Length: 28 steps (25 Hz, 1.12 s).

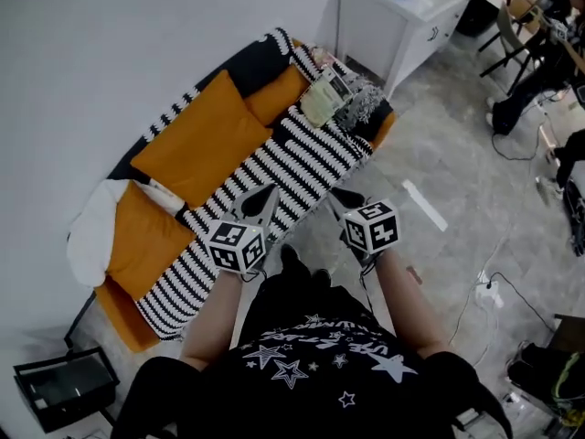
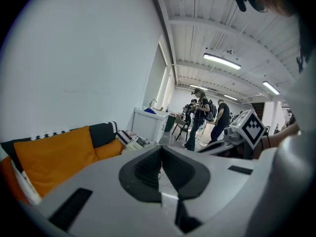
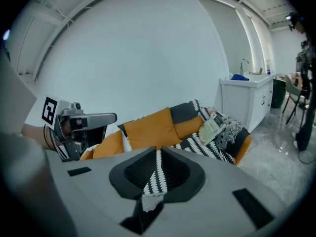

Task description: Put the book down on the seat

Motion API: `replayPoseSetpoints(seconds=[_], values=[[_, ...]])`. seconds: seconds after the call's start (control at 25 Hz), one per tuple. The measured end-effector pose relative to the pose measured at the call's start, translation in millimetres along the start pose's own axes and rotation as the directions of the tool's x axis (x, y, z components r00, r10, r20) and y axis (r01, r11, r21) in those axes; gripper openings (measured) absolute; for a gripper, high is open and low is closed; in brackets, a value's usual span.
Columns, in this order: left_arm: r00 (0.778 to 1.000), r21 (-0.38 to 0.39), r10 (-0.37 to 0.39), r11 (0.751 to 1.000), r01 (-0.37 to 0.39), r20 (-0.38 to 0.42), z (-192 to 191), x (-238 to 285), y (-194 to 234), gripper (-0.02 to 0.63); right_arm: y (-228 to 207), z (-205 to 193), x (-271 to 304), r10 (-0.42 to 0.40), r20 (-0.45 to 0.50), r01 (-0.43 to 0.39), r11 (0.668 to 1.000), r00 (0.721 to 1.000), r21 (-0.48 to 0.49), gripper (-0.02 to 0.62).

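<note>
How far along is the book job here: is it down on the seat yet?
Looks done: the book lies at the right-hand end of the striped sofa seat, against a crumpled throw. Nothing in hand: the left gripper and right gripper are both shut and empty, held short of the sofa. Nothing visibly left.

Open lab space: sofa (image 1: 123, 318), sink cabinet (image 1: 384, 26), strip lights (image 2: 222, 61), people (image 2: 201, 117) standing
</note>
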<state>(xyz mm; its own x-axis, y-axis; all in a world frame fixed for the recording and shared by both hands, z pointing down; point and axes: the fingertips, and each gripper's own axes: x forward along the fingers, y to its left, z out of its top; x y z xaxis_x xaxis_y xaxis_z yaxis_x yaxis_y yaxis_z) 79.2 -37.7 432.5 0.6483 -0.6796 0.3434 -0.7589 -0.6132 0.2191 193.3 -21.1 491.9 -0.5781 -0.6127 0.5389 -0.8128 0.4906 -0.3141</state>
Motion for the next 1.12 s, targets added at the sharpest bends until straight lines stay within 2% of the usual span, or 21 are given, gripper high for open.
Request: replayPoseSetpoints(seconds=[0.16, 0.28, 0.56, 0.72, 0.88, 1.12], values=[[0.999, 0.02, 0.016, 1.0, -0.015, -0.037, -13.4, -12.7, -9.3, 0.009, 2.9, -14.9, -12.2, -0.002, 0.012, 0.002, 1.0, 1.0, 0.029, 0.048], [0.998, 0.039, 0.002, 0.999, 0.0, -0.056, -16.5, -8.9, -18.7, 0.009, 0.5, -25.3, -21.7, -0.001, 0.012, 0.001, 0.999, 1.0, 0.051, 0.048], [0.998, 0.079, -0.048, 0.996, 0.051, -0.03, -4.4, 1.7, -39.3, 0.009, 1.8, -35.9, -32.1, -0.012, 0.02, 0.01, 0.996, 1.0, 0.092, 0.048], [0.998, 0.065, -0.063, 0.996, 0.064, -0.018, -8.5, -11.7, -37.5, 0.009, 23.2, -28.4, -32.4, -0.01, 0.039, 0.008, 0.998, 0.999, 0.058, 0.048], [0.996, 0.067, -0.081, 0.994, 0.082, -0.023, -21.6, -41.1, -33.7, 0.008, 47.8, -29.6, -34.3, -0.028, 0.074, 0.023, 0.997, 0.997, 0.076, 0.048], [0.996, 0.071, -0.09, 0.993, 0.09, -0.011, -37.2, -103.6, -17.1, 0.009, 110.7, -44.4, -35.6, -0.05, 0.09, 0.044, 0.997, 0.995, 0.067, 0.048]])
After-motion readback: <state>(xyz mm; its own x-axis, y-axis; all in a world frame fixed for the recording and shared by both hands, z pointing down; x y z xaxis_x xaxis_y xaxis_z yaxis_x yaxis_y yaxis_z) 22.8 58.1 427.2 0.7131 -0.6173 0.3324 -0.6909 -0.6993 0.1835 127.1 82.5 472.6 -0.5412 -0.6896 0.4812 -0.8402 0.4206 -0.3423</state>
